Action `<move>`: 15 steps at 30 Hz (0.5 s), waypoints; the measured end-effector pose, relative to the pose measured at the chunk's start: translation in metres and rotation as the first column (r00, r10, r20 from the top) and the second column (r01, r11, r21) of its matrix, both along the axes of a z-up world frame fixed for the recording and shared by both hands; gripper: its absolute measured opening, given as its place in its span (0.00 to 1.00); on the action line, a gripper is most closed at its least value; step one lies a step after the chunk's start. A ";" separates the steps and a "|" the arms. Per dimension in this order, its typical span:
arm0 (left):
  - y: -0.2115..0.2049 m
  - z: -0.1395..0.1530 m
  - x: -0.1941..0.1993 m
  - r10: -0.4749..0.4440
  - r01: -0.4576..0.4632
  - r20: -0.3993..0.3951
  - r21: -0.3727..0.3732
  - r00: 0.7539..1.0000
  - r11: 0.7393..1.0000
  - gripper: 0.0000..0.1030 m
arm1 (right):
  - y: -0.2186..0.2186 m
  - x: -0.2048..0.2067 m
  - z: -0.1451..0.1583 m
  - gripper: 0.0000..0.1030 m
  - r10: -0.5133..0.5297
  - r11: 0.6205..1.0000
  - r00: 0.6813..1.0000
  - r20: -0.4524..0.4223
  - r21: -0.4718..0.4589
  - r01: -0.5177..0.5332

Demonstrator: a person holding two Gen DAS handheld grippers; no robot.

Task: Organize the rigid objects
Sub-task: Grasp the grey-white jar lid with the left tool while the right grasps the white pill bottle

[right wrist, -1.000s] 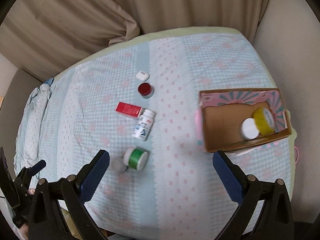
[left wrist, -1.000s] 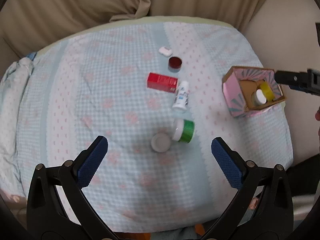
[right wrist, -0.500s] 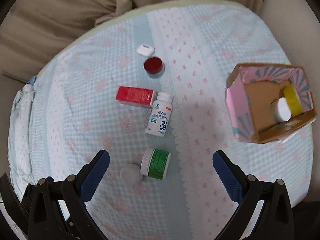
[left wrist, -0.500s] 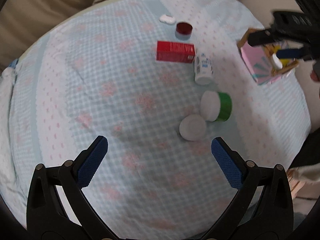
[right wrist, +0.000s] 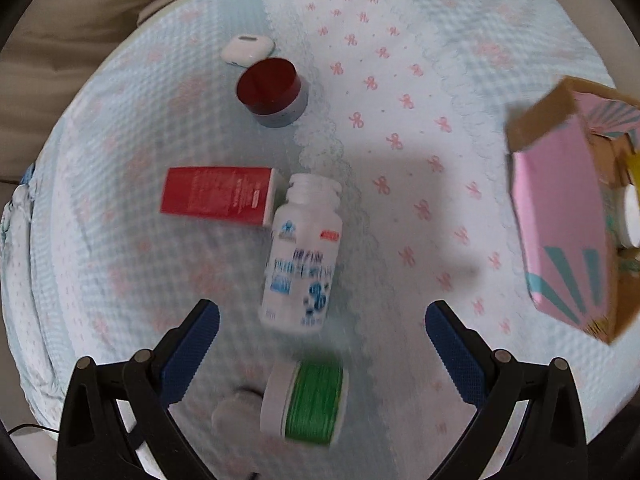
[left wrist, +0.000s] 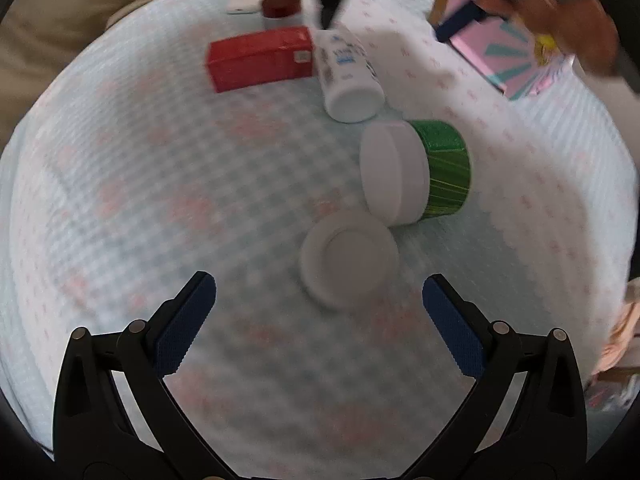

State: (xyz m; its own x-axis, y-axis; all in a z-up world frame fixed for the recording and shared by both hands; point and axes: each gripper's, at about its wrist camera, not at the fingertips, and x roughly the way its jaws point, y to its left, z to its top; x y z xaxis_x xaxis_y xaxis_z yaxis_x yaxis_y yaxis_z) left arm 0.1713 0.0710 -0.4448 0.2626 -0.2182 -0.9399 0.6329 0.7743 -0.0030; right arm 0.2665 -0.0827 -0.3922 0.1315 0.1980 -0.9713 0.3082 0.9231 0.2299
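Note:
Loose items lie on a blue checked cloth. My left gripper (left wrist: pixel 319 307) is open and empty, just short of a flat white lid (left wrist: pixel 349 258). Beside the lid lies a green jar (left wrist: pixel 416 170) on its side, then a white pill bottle (left wrist: pixel 347 76), a red box (left wrist: pixel 259 58), a dark red jar (left wrist: pixel 282 6) and a white case (left wrist: pixel 241 3). My right gripper (right wrist: pixel 322 332) is open and empty, low over the white bottle (right wrist: pixel 301 252), with the green jar (right wrist: pixel 307 403) between its fingers. The pink cardboard box (right wrist: pixel 576 208) stands at the right, holding a yellow item and a white-capped one.
The red box (right wrist: pixel 218 195) touches the bottle's neck. The dark red jar (right wrist: pixel 273 90) and white case (right wrist: pixel 247 49) sit farther back. Beige bedding lies behind the cloth. The cloth's edge drops off at the right. The right hand shows blurred in the left wrist view (left wrist: pixel 560 12).
Both grippers have dropped lower and closer to the items. The left one has closed in on the white lid, the right one on the white bottle. Both stay open.

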 end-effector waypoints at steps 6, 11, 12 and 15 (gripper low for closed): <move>-0.025 -0.027 0.004 -0.029 0.028 0.044 0.031 0.999 0.999 0.99 | 0.010 0.025 -0.034 0.99 0.009 1.000 0.998 -0.060 -0.021 -0.011; -0.030 -0.036 0.003 -0.046 0.046 0.028 0.018 0.999 0.999 0.77 | 0.016 0.039 -0.052 0.82 0.025 1.000 0.994 -0.105 -0.001 -0.025; -0.031 -0.037 0.001 -0.051 0.051 0.022 0.015 0.998 0.999 0.73 | 0.017 0.042 -0.054 0.77 0.028 1.000 0.993 -0.114 0.003 -0.028; -0.031 -0.039 -0.003 -0.070 0.070 0.008 0.006 0.997 0.998 0.64 | 0.022 0.049 -0.060 0.56 0.043 0.999 0.991 -0.130 0.014 -0.041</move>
State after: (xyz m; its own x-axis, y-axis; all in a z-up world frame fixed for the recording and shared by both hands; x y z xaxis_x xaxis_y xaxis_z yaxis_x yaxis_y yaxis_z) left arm 0.1682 0.0404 -0.4843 0.2549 -0.2310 -0.9390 0.6858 0.7278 0.0071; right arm 0.3152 -0.0602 -0.4524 -0.0050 0.2116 -0.9773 0.2972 0.9335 0.2006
